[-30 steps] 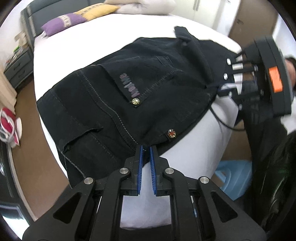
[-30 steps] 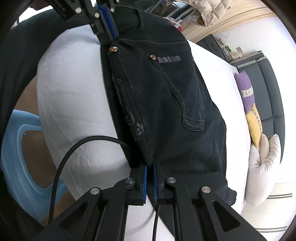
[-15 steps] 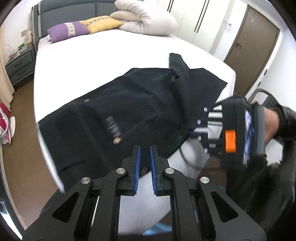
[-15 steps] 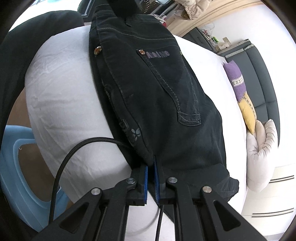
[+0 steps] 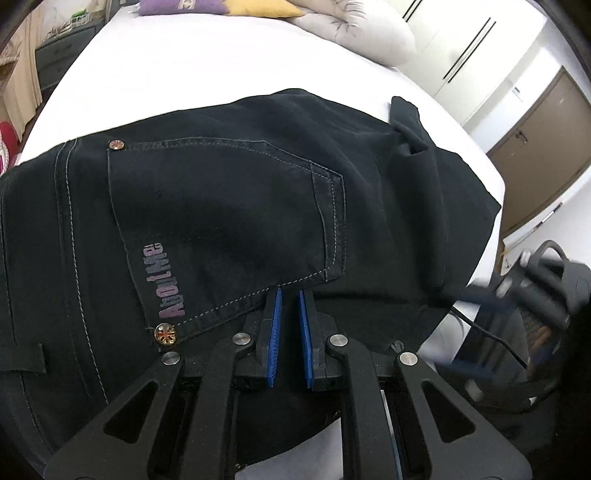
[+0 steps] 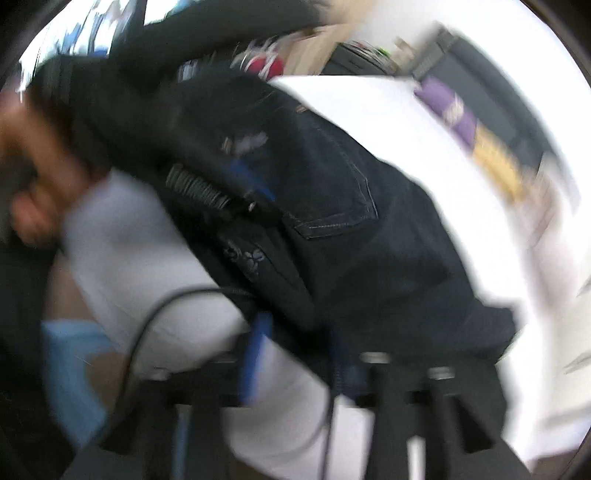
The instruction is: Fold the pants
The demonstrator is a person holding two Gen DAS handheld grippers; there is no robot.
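Black denim pants [image 5: 229, 206] lie folded on the white bed [image 5: 207, 62], back pocket and a purple logo facing up. My left gripper [image 5: 290, 295] hovers just over the pocket's lower corner, its blue pads a narrow gap apart, with nothing between them. The right wrist view is badly blurred: my right gripper [image 6: 295, 332] sits at the near edge of the pants [image 6: 351, 229] with its blue pads spread wide and empty. The right gripper also shows blurred at the right edge of the left wrist view [image 5: 517, 314].
Purple and yellow pillows [image 5: 207, 5] and a white duvet [image 5: 362, 33] lie at the bed's head. A dark nightstand [image 5: 55, 55] stands to the left, wardrobe doors and a brown door [image 5: 543, 144] to the right. A light blue stool [image 6: 74, 373] stands beside the bed.
My right gripper has opened and let go of the pants' edge, and is moving fast. My left gripper has moved in over the back pocket.
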